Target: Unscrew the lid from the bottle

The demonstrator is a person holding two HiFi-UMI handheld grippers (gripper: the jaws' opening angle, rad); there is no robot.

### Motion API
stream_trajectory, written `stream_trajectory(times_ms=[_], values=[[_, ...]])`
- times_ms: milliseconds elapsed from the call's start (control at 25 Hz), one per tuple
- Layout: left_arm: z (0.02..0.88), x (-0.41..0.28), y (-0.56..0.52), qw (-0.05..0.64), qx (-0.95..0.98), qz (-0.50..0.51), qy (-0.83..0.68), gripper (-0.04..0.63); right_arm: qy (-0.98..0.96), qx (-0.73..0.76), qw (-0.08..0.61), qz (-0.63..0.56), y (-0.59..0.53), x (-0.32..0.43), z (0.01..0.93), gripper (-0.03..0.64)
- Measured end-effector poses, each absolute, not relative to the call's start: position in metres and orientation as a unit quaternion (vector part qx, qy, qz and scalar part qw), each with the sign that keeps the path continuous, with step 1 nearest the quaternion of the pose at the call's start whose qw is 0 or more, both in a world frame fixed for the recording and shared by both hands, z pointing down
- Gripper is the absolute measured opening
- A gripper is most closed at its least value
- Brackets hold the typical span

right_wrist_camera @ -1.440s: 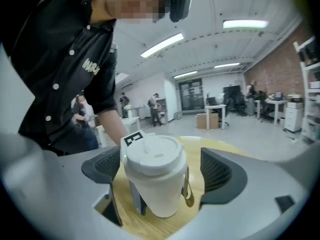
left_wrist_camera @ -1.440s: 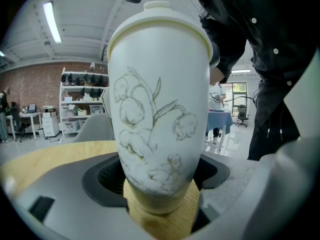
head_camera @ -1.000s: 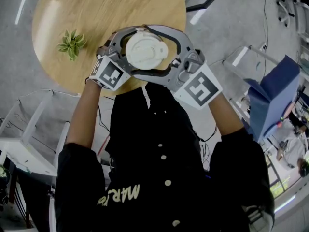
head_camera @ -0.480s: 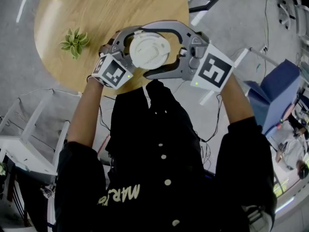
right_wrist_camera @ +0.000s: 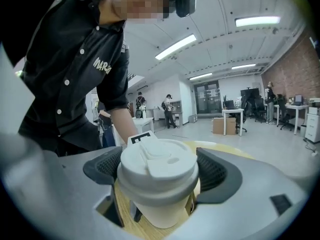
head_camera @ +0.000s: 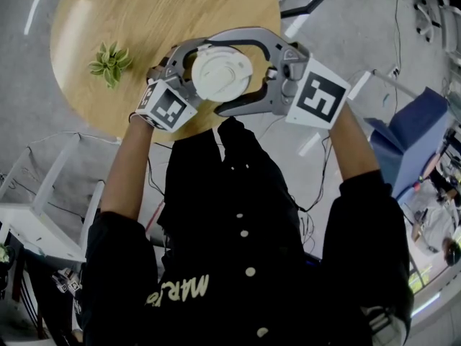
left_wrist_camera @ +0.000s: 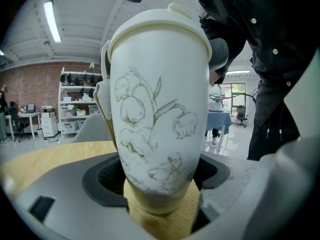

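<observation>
A white bottle point(left_wrist_camera: 159, 109) with a flower drawing stands upright over the near edge of the round wooden table point(head_camera: 155, 20). My left gripper point(left_wrist_camera: 160, 184) is shut on the bottle's lower body, with a dark pad on each side. A white lid point(right_wrist_camera: 157, 170) sits on top of the bottle, and my right gripper point(right_wrist_camera: 157, 176) is shut on it from both sides. In the head view the lid point(head_camera: 221, 73) faces up between the left gripper point(head_camera: 186, 74) and the right gripper point(head_camera: 251, 72), which meet around it from opposite sides.
A small green plant point(head_camera: 109, 63) sits on the table to the left of the bottle. The person's dark-sleeved body is just behind the grippers. A blue box point(head_camera: 405, 139) and cables lie on the floor at right; white frames point(head_camera: 43, 207) stand at left.
My right gripper has swung anticlockwise around the lid, its marker cube moving up and to the right. The left gripper and bottle have hardly moved.
</observation>
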State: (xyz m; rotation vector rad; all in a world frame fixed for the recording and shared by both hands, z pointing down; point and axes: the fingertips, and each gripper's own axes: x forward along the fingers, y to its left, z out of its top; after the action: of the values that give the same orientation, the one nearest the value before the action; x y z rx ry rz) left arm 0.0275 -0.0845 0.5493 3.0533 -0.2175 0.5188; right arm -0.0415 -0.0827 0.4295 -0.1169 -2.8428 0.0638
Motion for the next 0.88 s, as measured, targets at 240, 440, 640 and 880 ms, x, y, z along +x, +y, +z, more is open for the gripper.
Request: stream_trajectory(times_ms=[240,440,640,880], values=[[0.553,0.027,-0.084,0.021,0.983,0.171,-0.071,0.374,-0.982,0.070,0.169,0.046,-0.090,-0.038,0.433,0.506],[0.552,0.027,-0.085,0.021,0.983,0.170,-0.072,0.374,-0.963,0.202,0.167,0.058,-0.100,-0.041,0.431,0.511],[0.552,0.028,-0.085,0.018,0.983,0.170,-0.069,0.374,-0.968,0.183,0.170,0.029,-0.101,-0.044,0.432,0.469],[0.552,0.027,-0.084,0.017,0.983,0.171,-0.067,0.374,-0.986,-0.006,0.167,-0.003,-0.085,-0.046,0.434,0.469]])
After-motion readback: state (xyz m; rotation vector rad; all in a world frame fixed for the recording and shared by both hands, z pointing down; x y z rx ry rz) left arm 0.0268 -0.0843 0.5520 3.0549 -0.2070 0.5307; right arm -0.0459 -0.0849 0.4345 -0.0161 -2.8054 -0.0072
